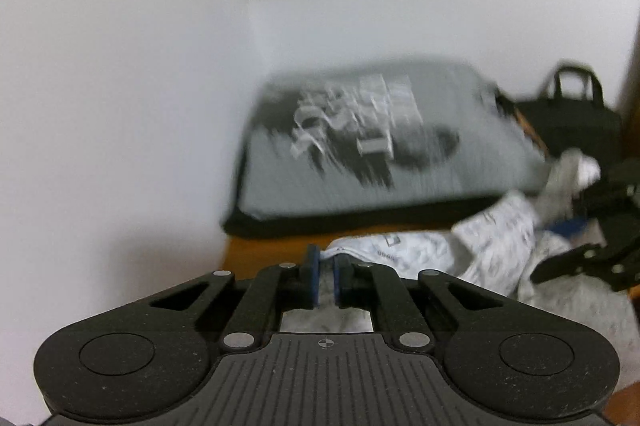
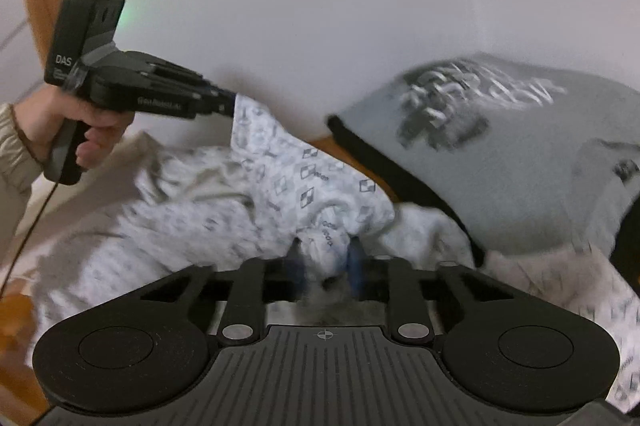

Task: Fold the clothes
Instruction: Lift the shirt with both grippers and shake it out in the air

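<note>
A white garment with a small grey pattern [image 2: 304, 185] lies crumpled on the wooden table [image 1: 272, 250]. My left gripper [image 1: 323, 266] is shut on an edge of it. In the right wrist view the left gripper [image 2: 229, 103] holds that edge raised at the left, so the cloth hangs down from it. My right gripper [image 2: 325, 262] is shut on a bunched fold of the same garment near the middle. The left wrist view shows the right gripper [image 1: 572, 230] at the right edge, deep in the garment [image 1: 492, 238].
A folded grey T-shirt with a dark print [image 1: 360, 137] [image 2: 480, 153] lies behind the garment against the white wall. A black bag with handles [image 1: 572, 113] stands at the far right. A hand and beige sleeve [image 2: 16, 141] hold the left gripper.
</note>
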